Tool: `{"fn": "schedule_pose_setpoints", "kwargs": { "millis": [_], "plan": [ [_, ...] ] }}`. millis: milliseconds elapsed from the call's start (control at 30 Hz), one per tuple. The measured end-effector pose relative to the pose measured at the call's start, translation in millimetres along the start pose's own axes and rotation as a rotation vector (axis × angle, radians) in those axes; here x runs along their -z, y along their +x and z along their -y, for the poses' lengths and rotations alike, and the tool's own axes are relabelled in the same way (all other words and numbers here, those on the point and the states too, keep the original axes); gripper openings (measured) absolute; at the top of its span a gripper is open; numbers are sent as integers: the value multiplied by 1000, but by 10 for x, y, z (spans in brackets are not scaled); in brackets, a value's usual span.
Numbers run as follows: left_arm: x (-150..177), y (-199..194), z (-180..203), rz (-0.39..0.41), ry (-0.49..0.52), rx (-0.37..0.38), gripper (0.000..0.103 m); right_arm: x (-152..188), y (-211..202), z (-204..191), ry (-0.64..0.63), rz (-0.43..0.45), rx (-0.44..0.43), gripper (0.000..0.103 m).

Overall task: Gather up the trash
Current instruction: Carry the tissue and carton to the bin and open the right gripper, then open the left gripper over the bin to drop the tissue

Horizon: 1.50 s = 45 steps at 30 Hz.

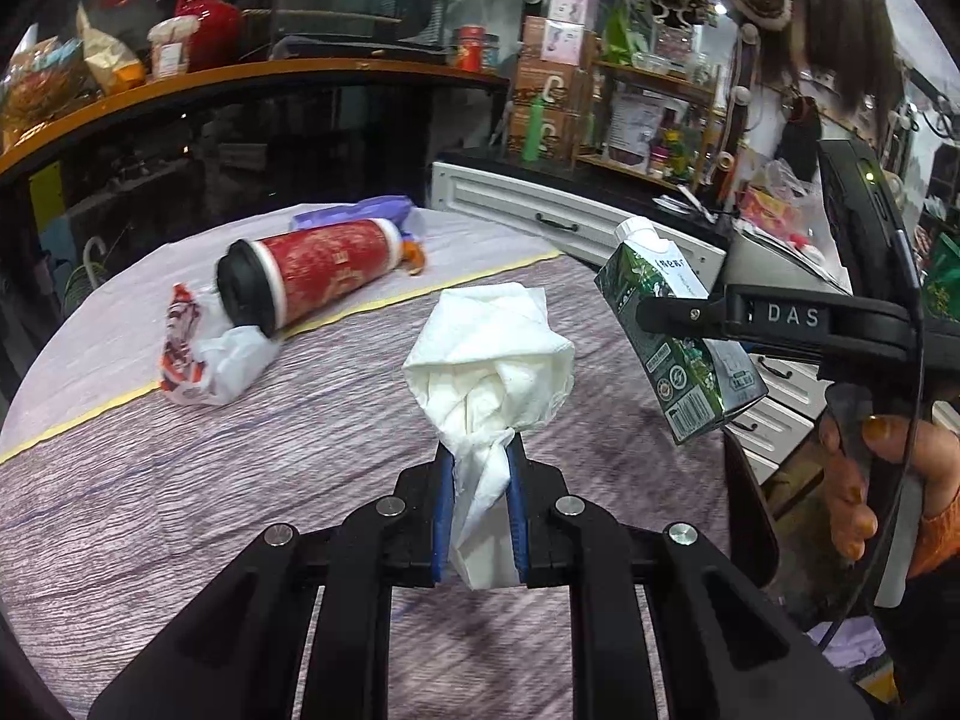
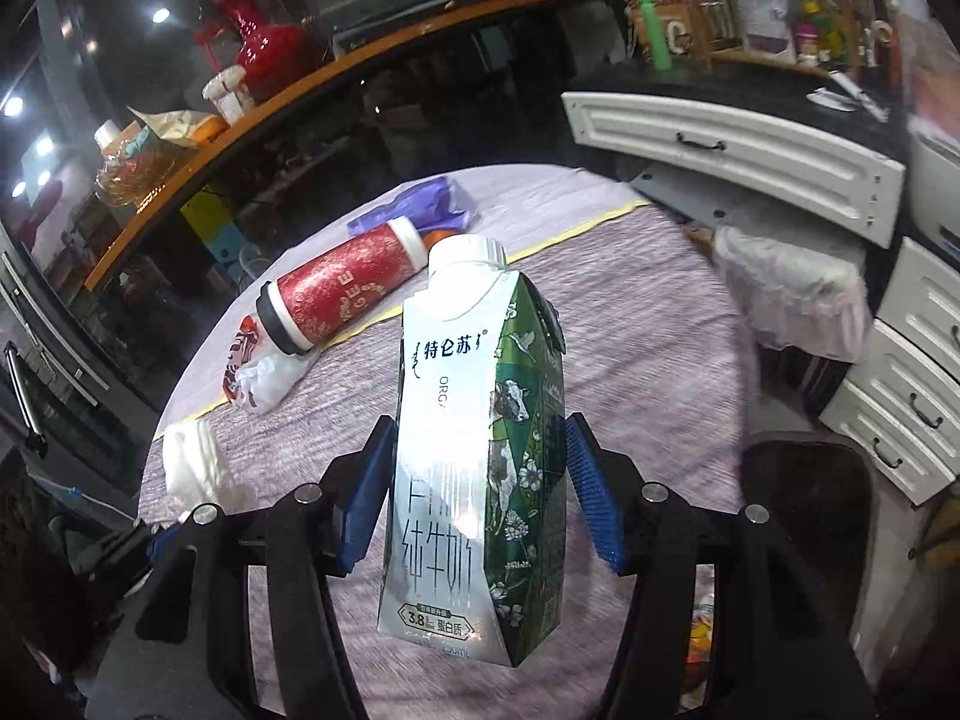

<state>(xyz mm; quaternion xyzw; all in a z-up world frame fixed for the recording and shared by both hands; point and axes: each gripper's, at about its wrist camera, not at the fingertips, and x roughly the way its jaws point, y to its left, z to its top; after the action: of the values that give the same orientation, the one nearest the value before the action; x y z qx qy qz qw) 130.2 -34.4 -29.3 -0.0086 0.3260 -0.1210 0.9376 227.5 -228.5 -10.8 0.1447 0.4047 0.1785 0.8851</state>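
Two grips: left gripper [image 1: 480,456] pinches crumpled white tissue [image 1: 489,354]; right gripper [image 2: 474,474] clamps green-and-white milk carton [image 2: 474,450].

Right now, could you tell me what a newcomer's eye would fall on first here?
Probably the green and white milk carton, clamped upright in the right gripper above the table. Next, the crumpled white tissue pinched in the left gripper. Behind them a red tumbler lies on its side on the table.
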Motion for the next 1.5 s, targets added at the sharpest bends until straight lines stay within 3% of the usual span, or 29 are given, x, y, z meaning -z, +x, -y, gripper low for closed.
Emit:
{"fn": "schedule_pose_setpoints", "kwargs": {
  "millis": [333, 600, 900, 1300, 1500],
  "plan": [
    [-19, 127, 651, -12, 86, 93, 16, 402, -495, 716, 59, 50, 104, 57],
    [9, 322, 1235, -40, 174, 183, 16, 768, -650, 1344, 138, 46, 214, 57],
    [89, 675, 1818, -112, 255, 263, 16, 1125, -324, 1897, 202, -41, 295, 57],
    [330, 1008, 2081, -220, 287, 292, 16, 1559, 272, 2410, 332, -175, 310, 59],
    [448, 1124, 2212, -256, 318, 295, 16, 1579, 106, 2508, 362, -139, 343, 60]
  ]
}}
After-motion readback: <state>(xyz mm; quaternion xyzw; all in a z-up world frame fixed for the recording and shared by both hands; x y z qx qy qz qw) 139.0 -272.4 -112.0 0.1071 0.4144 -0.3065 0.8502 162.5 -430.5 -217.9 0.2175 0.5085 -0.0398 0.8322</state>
